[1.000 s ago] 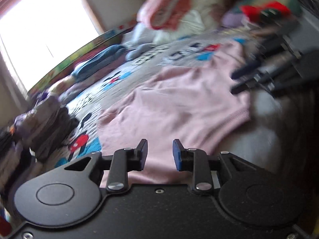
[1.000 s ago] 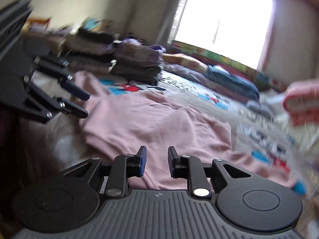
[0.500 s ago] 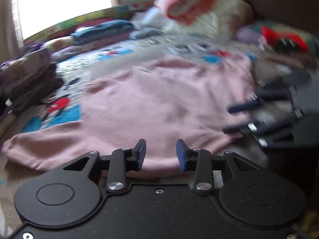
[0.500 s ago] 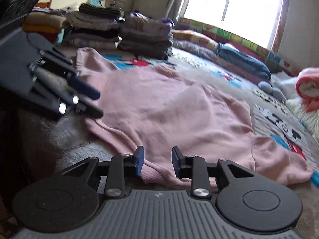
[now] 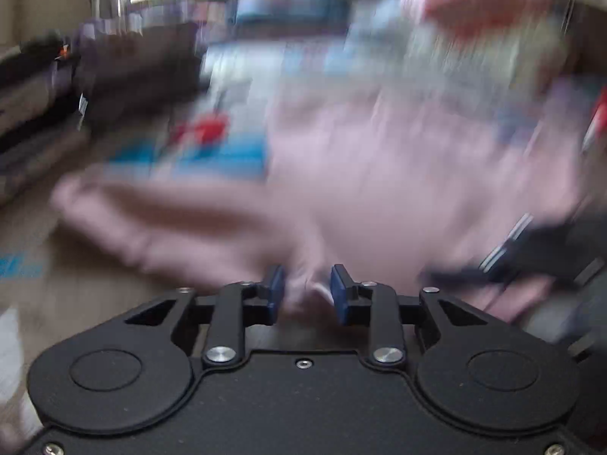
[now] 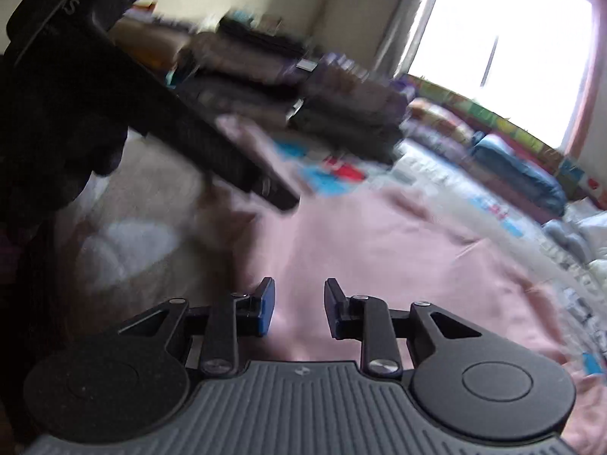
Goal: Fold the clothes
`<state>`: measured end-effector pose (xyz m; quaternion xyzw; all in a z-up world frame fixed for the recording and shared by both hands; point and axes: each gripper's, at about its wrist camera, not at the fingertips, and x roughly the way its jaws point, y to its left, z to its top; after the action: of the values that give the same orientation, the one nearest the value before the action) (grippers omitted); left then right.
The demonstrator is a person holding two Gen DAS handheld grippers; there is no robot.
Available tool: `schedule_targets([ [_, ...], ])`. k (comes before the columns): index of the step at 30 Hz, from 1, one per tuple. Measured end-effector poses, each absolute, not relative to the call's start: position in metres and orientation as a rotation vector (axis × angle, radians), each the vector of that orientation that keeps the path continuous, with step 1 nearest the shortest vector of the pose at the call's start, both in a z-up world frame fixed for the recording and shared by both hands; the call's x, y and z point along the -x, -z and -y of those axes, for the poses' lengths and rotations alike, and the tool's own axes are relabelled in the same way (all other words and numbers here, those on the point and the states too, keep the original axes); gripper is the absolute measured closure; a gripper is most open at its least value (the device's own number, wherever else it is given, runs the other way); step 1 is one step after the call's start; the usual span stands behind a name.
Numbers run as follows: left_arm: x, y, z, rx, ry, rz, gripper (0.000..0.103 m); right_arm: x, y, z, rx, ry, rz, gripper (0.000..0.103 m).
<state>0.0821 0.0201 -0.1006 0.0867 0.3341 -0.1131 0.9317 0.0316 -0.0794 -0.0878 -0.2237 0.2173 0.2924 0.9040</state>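
Only one mark can be read: a pale letter "S" on the dark body of the left tool (image 6: 72, 3), seen in the right wrist view. Printed lettering on the bedspread (image 6: 576, 265) is too blurred to make out in either view.

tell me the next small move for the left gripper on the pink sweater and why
Probably close the left gripper: its jaws are open with a fold of the pink sweater bunched between them. The right gripper is open over the sweater too, gripping nothing.
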Motion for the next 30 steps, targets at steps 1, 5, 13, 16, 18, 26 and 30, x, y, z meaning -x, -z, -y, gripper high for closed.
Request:
schedule_targets([
  [1,-0.078,0.095,-0.019,-0.181,0.235,-0.659,0.072,-0.029,0.09,0.078,0.476,-0.607,-0.447,0.077],
  [5,-0.062,0.076,-0.018,-0.148,0.277,-0.538,0.073,-0.021,0.088,0.078,0.501,-0.606,-0.427,0.079],
  [13,-0.065,0.066,-0.052,0.022,0.253,-0.517,0.076,-0.016,0.085,0.078,0.514,-0.591,-0.408,0.079],
  [16,-0.067,0.06,-0.072,0.205,0.284,-0.493,0.078,-0.015,0.08,0.079,0.52,-0.585,-0.409,0.08],
  [18,-0.077,0.07,-0.076,0.346,0.356,-0.571,0.079,-0.016,0.075,0.076,0.495,-0.584,-0.375,0.08],
  [26,-0.09,0.096,-0.133,0.617,0.104,-0.706,0.099,-0.028,0.086,0.072,0.465,-0.582,-0.479,0.08],
  [30,-0.08,0.081,-0.144,0.681,0.157,-0.626,0.099,-0.022,0.075,0.075,0.471,-0.577,-0.484,0.08],
])
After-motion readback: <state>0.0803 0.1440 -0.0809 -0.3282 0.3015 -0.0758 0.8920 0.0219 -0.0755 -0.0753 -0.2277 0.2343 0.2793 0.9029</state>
